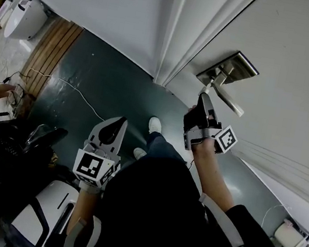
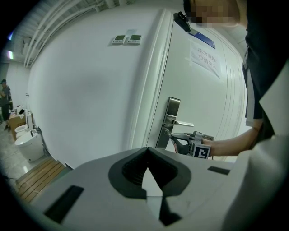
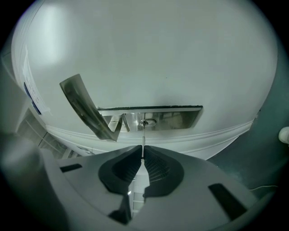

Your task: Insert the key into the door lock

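Observation:
A steel lock plate point(image 3: 153, 118) with a lever handle point(image 3: 86, 108) sits on the white door point(image 1: 293, 73). My right gripper point(image 3: 142, 155) is shut on a thin silver key point(image 3: 143, 140), whose tip is at the round keyhole point(image 3: 146, 122). In the head view the right gripper point(image 1: 205, 97) points up at the lock plate point(image 1: 227, 71) just below the handle point(image 1: 229, 101). My left gripper point(image 1: 120, 121) hangs low and away from the door, jaws closed with nothing between them. Its own view shows the lock plate point(image 2: 169, 119) and the right gripper point(image 2: 174, 137) from the side.
White wall panels and the door frame point(image 1: 176, 35) stand left of the door. A dark green floor point(image 1: 101, 87) runs below, with a white cable point(image 1: 67, 84), a wooden platform point(image 1: 52, 49) and white toilets point(image 1: 25, 17) at the far left. A black chair point(image 1: 14, 148) is near the left arm.

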Demonstrator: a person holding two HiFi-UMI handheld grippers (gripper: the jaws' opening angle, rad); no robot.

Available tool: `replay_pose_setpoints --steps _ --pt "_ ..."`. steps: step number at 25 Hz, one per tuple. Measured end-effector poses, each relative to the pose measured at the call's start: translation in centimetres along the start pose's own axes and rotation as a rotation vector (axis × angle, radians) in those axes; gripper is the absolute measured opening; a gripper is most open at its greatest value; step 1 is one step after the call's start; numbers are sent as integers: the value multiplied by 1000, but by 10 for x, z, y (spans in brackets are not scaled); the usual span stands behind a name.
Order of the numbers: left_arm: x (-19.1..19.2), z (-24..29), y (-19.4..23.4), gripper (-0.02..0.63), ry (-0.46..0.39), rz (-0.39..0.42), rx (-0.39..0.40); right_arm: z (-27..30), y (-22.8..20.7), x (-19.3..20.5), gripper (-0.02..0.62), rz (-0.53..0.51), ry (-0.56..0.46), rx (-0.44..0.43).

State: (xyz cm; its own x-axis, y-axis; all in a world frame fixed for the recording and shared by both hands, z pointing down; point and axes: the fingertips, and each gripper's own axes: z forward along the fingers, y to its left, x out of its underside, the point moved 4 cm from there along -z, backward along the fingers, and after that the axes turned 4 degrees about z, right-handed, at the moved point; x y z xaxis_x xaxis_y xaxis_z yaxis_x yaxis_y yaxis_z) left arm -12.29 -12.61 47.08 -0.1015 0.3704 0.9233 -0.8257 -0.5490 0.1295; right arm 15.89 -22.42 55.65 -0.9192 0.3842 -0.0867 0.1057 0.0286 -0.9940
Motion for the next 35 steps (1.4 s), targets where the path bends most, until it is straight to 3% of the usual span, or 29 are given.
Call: replay_pose_setpoints --steps 14,30,35 --pt "-3 -5 3 8 -6 -2 -7 10 5 -8 31 10 -34 0" --pt "-10 9 -1 8 5 14 12 22 6 -22 32 -77 71 11" --pt "-9 11 -1 8 5 15 16 23 5 -23 32 -61 45 -13"
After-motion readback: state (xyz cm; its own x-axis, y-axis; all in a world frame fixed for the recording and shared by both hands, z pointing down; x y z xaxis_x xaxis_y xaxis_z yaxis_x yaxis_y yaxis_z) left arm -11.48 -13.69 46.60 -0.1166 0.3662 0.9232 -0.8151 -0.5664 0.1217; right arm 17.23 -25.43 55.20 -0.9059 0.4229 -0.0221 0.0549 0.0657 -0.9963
